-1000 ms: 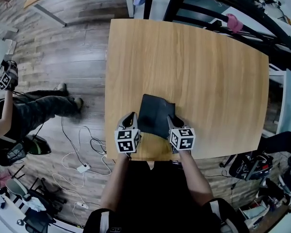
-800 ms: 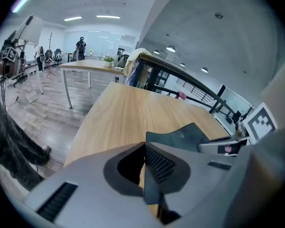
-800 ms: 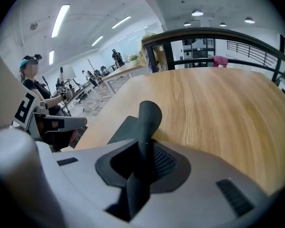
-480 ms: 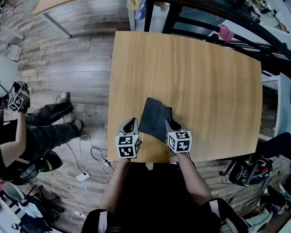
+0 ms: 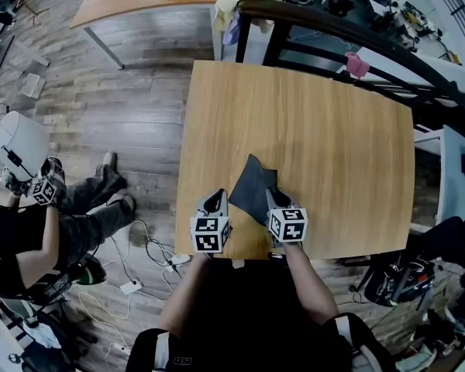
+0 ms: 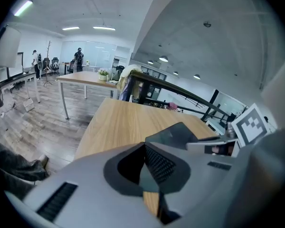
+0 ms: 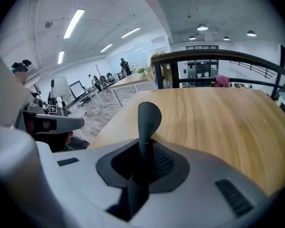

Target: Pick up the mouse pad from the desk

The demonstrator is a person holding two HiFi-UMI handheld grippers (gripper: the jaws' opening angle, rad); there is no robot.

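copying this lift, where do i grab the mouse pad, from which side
Its near edge, from the person's side: the mouse pad is thin and limp, so pinch both corners, as the left hand-held gripper and right hand-held gripper do, the right's jaws having just been closing on it.

The mouse pad [image 6: 173, 135] is shown clamped by one edge in the closed left gripper [image 6: 145, 150] above the wooden desk [image 6: 123, 122]

Light wooden desk [image 5: 318, 130], roughly square, standing on a grey-brown plank floor [image 5: 132, 107]. Near the front edge, one dark mouse pad [image 5: 254, 188], tilted up off the wood, its far corner possibly touching the top; hard to tell from above. White cables [image 5: 147, 239] loose on the floor left of the desk.
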